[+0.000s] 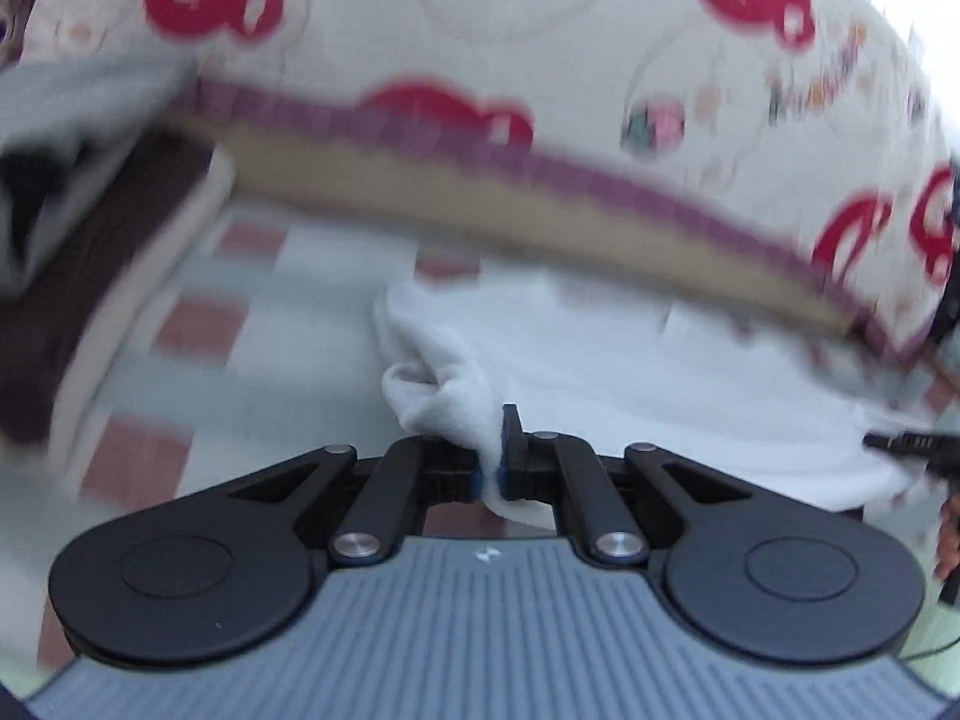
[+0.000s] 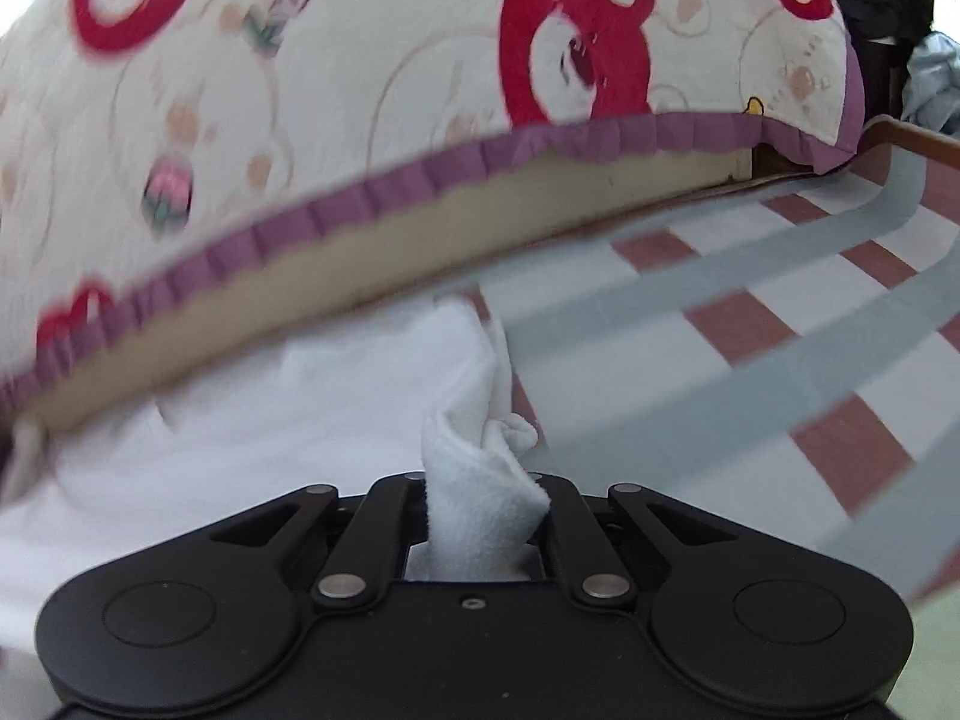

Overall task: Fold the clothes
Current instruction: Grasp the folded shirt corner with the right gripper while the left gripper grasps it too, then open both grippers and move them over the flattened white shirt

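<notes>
From my left gripper [image 1: 489, 468] I see the jaws pinched tight on a bunched edge of the white fleece garment [image 1: 600, 372]; the cloth wells up at twelve o'clock of the fingertips and spreads away toward two o'clock. A small tuft pokes out below the pads at six o'clock.

My right gripper [image 2: 480, 516] is likewise clamped on a twisted corner of the white fleece garment [image 2: 270, 414]. Here the fabric rises straight out of the jaws at twelve o'clock, and the main body lies off toward nine and ten o'clock.

The left view is heavily blurred, but it alone shows the tip of the other gripper [image 1: 912, 444] at three o'clock, against the far edge of the cloth, and a dark brown slab with a pale edge [image 1: 90, 300] at nine o'clock. The right view is sharper and alone shows a wooden rail [image 2: 912, 135] at two o'clock, with dark clutter and a pale blue cloth [image 2: 930, 78] behind it.

The garment lies on a checked sheet [image 2: 780, 312] of grey bands, white squares and brick-red squares. Across the top of both views runs a quilted cover [image 2: 360, 60] printed with red bears, edged in a purple frill [image 2: 420, 180], over a tan mattress side [image 2: 480, 222].
</notes>
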Tool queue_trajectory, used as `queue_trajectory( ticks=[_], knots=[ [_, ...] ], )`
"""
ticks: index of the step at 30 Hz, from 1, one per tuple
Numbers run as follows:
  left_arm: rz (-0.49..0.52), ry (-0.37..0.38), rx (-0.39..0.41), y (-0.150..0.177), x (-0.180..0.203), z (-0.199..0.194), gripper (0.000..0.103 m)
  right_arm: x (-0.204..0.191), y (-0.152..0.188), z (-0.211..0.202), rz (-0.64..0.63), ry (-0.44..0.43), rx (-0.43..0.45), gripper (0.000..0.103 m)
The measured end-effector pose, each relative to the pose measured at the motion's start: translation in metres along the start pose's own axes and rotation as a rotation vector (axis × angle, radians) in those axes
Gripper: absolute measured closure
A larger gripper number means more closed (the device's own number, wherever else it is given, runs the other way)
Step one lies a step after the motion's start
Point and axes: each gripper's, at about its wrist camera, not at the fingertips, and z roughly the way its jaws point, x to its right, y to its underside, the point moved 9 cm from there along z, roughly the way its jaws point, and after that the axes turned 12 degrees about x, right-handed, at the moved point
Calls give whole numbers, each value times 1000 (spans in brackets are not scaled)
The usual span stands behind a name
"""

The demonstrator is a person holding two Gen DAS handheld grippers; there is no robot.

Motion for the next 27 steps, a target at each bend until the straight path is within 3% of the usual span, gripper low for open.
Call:
queue_trajectory(
  ticks=[3,5,7,11,14,17,20,23,25,27],
  knots=[
    [-52,-27,-159,46,-15,9,99,7,25,5,-6,16,-51,97],
    [-130,-28,-185,51,-28,11,98,9,27,6,13,29,-52,97],
    [-170,-24,-164,44,-34,7,98,2,16,-3,-16,14,-21,97],
    [-157,-80,-163,50,-40,-7,97,-7,0,-20,-84,4,8,98],
    [-188,-161,-175,59,-54,-11,91,3,23,-11,-132,56,-43,97],
    [-152,-234,-158,57,-62,-15,91,23,48,-2,-58,114,-100,92],
    [-121,-289,-161,57,-68,-19,92,26,44,-4,-84,123,-95,91],
    [-145,-303,-125,50,-74,-26,92,49,37,-9,-138,235,-83,94],
    [-146,-301,-114,43,-73,-28,91,70,35,-13,-103,288,-93,92],
    [-100,-279,-127,34,-67,-21,91,73,25,-15,-34,238,-78,91]
  ],
)
